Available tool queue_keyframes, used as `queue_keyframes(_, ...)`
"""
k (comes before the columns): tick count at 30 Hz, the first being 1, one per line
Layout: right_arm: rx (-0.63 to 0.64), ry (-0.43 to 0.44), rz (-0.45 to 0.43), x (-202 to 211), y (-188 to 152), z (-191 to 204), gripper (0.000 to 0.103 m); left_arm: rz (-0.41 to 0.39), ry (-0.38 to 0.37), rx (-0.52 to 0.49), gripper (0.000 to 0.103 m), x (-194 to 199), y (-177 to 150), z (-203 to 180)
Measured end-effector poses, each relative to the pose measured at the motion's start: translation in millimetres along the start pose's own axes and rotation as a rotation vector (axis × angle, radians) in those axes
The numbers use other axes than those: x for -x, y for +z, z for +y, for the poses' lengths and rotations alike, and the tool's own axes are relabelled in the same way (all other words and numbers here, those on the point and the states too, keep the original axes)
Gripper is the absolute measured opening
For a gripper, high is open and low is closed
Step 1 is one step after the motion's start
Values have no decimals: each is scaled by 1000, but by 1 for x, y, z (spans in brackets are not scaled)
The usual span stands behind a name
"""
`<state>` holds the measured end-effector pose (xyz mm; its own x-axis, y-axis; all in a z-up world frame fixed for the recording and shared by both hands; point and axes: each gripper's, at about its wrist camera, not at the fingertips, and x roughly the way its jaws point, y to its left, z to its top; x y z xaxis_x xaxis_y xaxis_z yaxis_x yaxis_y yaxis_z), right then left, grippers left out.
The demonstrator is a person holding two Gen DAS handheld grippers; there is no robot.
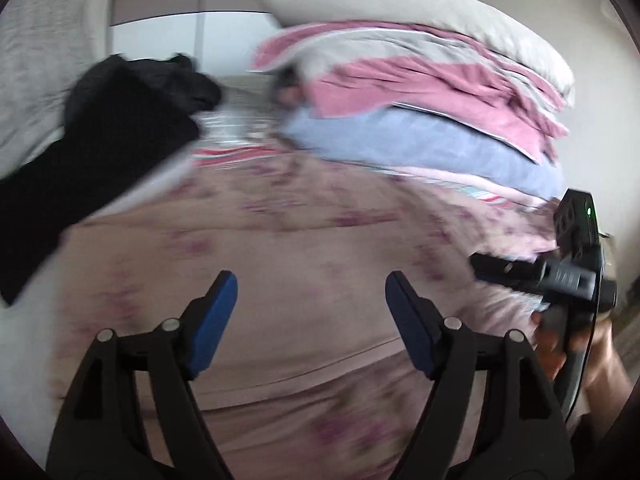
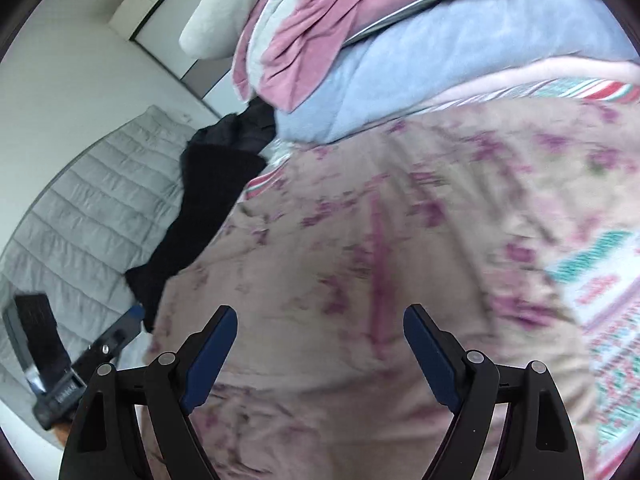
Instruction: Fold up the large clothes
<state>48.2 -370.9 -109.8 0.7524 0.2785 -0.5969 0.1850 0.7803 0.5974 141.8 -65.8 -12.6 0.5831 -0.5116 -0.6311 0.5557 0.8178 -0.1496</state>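
A large pale pink garment with purple flower print (image 1: 280,248) lies spread on the bed and fills the middle of both views (image 2: 360,280). My left gripper (image 1: 311,292) is open and empty just above it, blue pads wide apart. My right gripper (image 2: 320,326) is also open and empty over the same cloth. The right gripper's black body shows at the right edge of the left wrist view (image 1: 576,264). The left gripper's body shows at the lower left of the right wrist view (image 2: 80,360). Both views are motion-blurred.
A black garment (image 1: 100,152) lies to the left of the pink one, also seen in the right wrist view (image 2: 200,208). A stack of pink, grey and blue quilts (image 1: 420,100) with a pillow (image 1: 400,4) sits behind. A grey quilted mattress (image 2: 92,208) is at left.
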Motion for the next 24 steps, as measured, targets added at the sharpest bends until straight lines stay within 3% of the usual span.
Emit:
queue_keyframes(3,72,-86,26,-37,6,14,74,-14,105,32,77,10,-16,47)
queue_keyframes(5,149,-257,28,-62,5,20,54,-14,164,54,77,10,-32,79)
queue_keyframes(6,182,-298,16,-68,3,23,49,-7,174,76,77,9,-40,91)
queue_keyframes(7,213,-326,7,-73,0,26,34,-3,174,100,76,7,-46,100)
queue_keyframes(8,253,-330,12,-77,-2,32,2,-5,166,127,76,5,-51,108)
queue_keyframes(10,286,-308,-19,-72,2,46,2,-5,143,162,72,-1,-55,120)
queue_keyframes(12,349,-264,-126,-51,10,67,2,-26,133,161,71,-2,-52,121)
queue_keyframes(15,388,-342,-211,-35,23,75,3,-51,105,160,71,-1,-54,120)
queue_keyframes(16,349,-343,-196,-35,26,66,3,-36,109,159,71,-5,-57,120)
queue_keyframes(18,212,-305,-99,-43,31,32,18,-20,117,158,71,-10,-61,121)
queue_keyframes(19,162,-301,-66,-49,33,20,42,-12,121,159,71,-13,-63,121)
queue_keyframes(20,97,-275,-36,-52,32,5,54,-7,123,161,71,-14,-63,121)
queue_keyframes(22,8,-190,29,-61,26,-14,54,-3,123,162,77,-15,-62,120)
queue_keyframes(24,56,-222,40,-70,17,-12,50,3,125,158,79,-17,-62,118)
